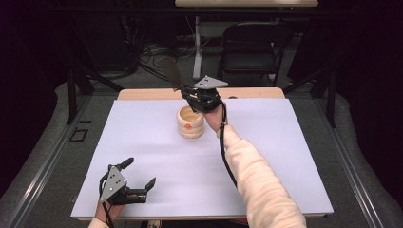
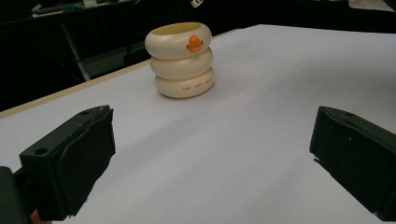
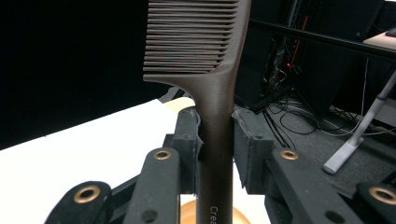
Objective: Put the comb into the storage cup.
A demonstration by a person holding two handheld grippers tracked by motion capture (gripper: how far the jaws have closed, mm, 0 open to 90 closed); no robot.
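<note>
A cream holder (image 1: 190,122) shaped like three stacked rings, with a small orange duck mark, stands on the white sheet (image 1: 142,142) toward the back middle; the left gripper view shows the holder (image 2: 182,60) ahead, well beyond the jaws. My right gripper (image 1: 192,97) hovers just above and behind the holder, shut on the handle of a dark brown comb (image 3: 205,70) whose teeth point up and away (image 1: 172,71). The holder's rim (image 3: 187,212) lies directly below the jaws. My left gripper (image 1: 140,173) rests near the front left of the sheet, jaws wide open, nothing between them.
The sheet covers a wooden table (image 1: 142,93) whose back edge shows behind the holder. Beyond the table stand a black folding chair (image 1: 249,47), a white table leg (image 1: 196,47) and loose cables on the floor. Black frame posts flank both sides.
</note>
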